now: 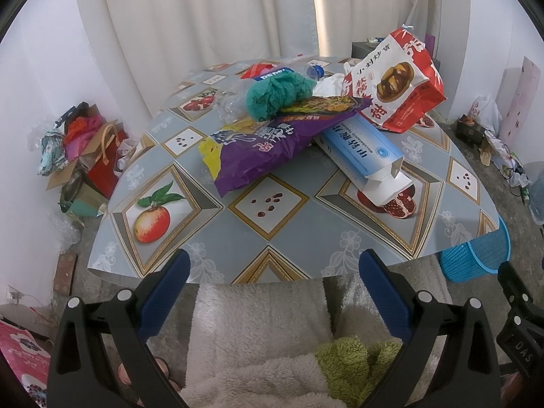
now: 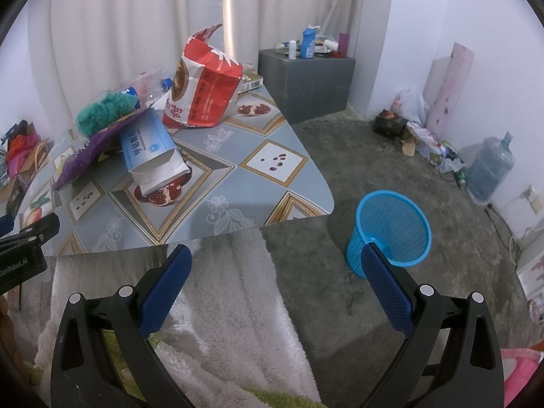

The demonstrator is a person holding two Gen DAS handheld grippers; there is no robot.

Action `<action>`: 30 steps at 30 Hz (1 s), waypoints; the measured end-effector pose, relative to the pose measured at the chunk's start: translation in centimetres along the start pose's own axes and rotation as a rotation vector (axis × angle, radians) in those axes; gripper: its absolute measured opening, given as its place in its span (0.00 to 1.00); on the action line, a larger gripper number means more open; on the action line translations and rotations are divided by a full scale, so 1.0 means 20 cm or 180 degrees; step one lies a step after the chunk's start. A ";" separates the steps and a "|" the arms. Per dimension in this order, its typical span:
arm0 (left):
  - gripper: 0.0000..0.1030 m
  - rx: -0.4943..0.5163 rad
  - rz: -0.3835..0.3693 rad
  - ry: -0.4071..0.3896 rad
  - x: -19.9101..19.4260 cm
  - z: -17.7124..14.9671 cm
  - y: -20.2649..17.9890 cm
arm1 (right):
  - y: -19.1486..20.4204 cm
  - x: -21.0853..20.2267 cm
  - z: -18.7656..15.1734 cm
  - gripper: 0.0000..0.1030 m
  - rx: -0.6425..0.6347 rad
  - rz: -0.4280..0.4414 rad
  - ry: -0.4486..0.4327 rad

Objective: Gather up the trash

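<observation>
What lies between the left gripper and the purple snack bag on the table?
Only bare tablecloth: in the left wrist view, nothing sits between the open left gripper and the purple snack bag.

Readable: "GenRobot.AI" on the left tool's black body, "DAS" on the right tool's body, "小刘炒货" and "甜" on the red-and-white snack bag; blue box print illegible.

From my left wrist camera, the blue mesh plastic waste basket at four o'clock is half hidden behind the table edge. The crushed clear plastic bottle lies mostly buried under the teal crumpled netting. I cannot read the small print on the blue-and-white cardboard carton.
</observation>
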State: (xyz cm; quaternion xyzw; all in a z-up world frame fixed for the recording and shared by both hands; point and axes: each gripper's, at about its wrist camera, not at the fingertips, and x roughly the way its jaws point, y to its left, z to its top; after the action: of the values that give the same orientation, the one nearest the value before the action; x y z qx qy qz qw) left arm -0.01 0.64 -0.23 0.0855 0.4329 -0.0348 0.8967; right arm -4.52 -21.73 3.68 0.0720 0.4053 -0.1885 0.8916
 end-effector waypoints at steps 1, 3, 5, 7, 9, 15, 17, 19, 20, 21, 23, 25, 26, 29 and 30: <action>0.95 -0.0002 0.0000 0.0000 0.00 0.00 0.00 | 0.00 0.00 0.00 0.92 0.0002 0.0001 0.0002; 0.95 -0.0004 -0.0001 -0.0002 0.00 -0.01 0.02 | 0.00 0.00 0.00 0.92 0.0001 0.0001 0.0003; 0.95 -0.0005 0.0002 -0.0002 0.00 -0.01 0.04 | 0.00 0.00 0.00 0.92 0.0001 0.0003 0.0002; 0.95 -0.0007 0.0003 -0.0003 -0.01 -0.01 0.06 | 0.00 0.00 0.00 0.92 0.0003 0.0004 0.0002; 0.95 -0.0002 0.0006 -0.0002 -0.01 -0.01 0.04 | 0.00 0.00 0.00 0.92 0.0002 0.0004 0.0004; 0.95 0.0002 0.0010 0.0000 -0.01 -0.01 0.04 | 0.00 0.00 0.00 0.92 0.0009 0.0005 0.0004; 0.95 0.0003 0.0012 -0.0002 -0.01 -0.01 0.04 | -0.01 0.00 0.00 0.92 0.0008 0.0006 0.0002; 0.95 0.0002 0.0012 -0.0001 -0.01 -0.01 0.04 | -0.01 0.00 0.00 0.92 0.0009 0.0008 0.0004; 0.95 0.0003 0.0014 0.0000 -0.01 -0.01 0.04 | -0.01 0.00 0.00 0.92 0.0010 0.0008 0.0004; 0.95 0.0005 0.0013 0.0000 -0.01 -0.01 0.04 | -0.01 0.00 0.00 0.92 0.0010 0.0008 0.0004; 0.95 0.0005 0.0013 0.0001 -0.01 -0.01 0.05 | -0.01 0.00 0.00 0.92 0.0011 0.0009 0.0004; 0.95 0.0007 0.0014 0.0000 -0.01 -0.01 0.04 | 0.00 0.00 0.00 0.92 0.0011 0.0008 0.0005; 0.95 0.0006 0.0014 0.0001 -0.01 -0.01 0.05 | 0.00 0.00 0.00 0.92 0.0011 0.0009 0.0005; 0.95 0.0007 0.0016 0.0001 -0.01 -0.01 0.05 | 0.00 0.00 0.00 0.92 0.0012 0.0009 0.0007; 0.95 0.0007 0.0017 0.0000 -0.01 -0.01 0.05 | 0.00 0.00 0.00 0.92 0.0012 0.0011 0.0008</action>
State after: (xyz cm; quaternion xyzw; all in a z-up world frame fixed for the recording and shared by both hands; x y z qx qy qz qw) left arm -0.19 1.73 -0.08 0.0876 0.4327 -0.0329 0.8967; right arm -4.45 -21.68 3.69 0.0746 0.4060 -0.1877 0.8913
